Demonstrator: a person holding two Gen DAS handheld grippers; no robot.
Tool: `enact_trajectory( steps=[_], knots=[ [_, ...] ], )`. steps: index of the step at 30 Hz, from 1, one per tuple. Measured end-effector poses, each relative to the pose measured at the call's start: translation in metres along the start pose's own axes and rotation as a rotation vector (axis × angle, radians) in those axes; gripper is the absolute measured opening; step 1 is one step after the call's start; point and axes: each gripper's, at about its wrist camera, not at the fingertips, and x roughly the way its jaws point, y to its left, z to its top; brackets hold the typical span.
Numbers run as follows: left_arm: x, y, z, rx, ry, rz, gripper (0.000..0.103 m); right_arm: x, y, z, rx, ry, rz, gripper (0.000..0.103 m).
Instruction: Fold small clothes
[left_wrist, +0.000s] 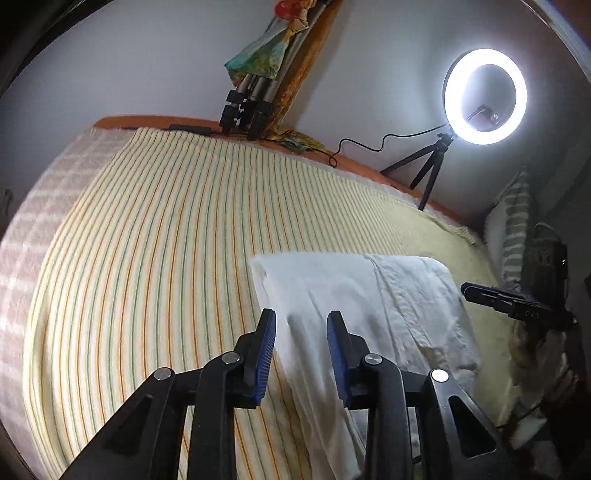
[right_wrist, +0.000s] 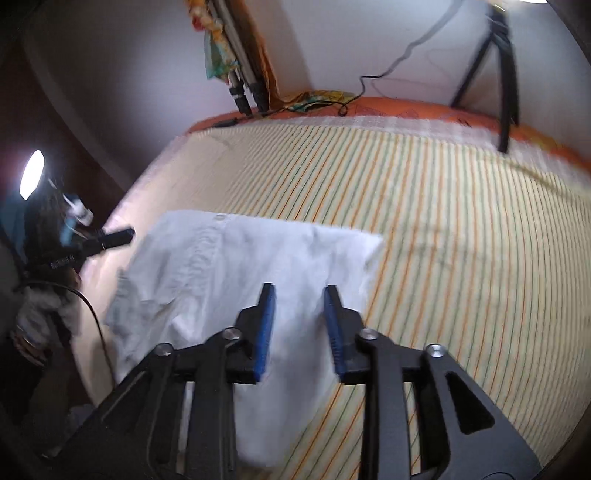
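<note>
The white garment (left_wrist: 354, 306) is seen directly beneath both parted, empty grippers — left gripper (left_wrist: 301, 321), right gripper (right_wrist: 299, 295) — its long axis running ahead of the fingers.

My left wrist camera is looking forward along its open fingers (left_wrist: 301, 321), hovering close above the striped bedspread (left_wrist: 147, 240) and facing the wall, with the ring light (left_wrist: 484, 96) at 2 o'clock. My right wrist camera is facing the same wall from close above. Both are sharing the white garment (left_wrist: 369, 295) (right_wrist: 240, 258), bedspread (right_wrist: 461, 240) and the folded tripod (left_wrist: 247, 110) (right_wrist: 247, 88) near 12 o'clock.
</note>
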Motion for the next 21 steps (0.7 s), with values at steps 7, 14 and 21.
enact_trajectory(
  steps=[7, 14, 21],
  knots=[
    [-0.007, 0.028, -0.047, -0.283, 0.040, -0.154, 0.029, -0.022, -0.034, -0.083, 0.293, 0.015, 0.183, 0.043],
    [-0.001, 0.019, -0.062, -0.346, 0.046, -0.241, 0.028, -0.014, -0.037, -0.107, 0.375, 0.029, 0.249, 0.043],
    [-0.001, 0.038, -0.064, -0.475, 0.015, -0.322, 0.028, 0.003, -0.035, -0.094, 0.392, 0.022, 0.279, 0.019]
  ],
)
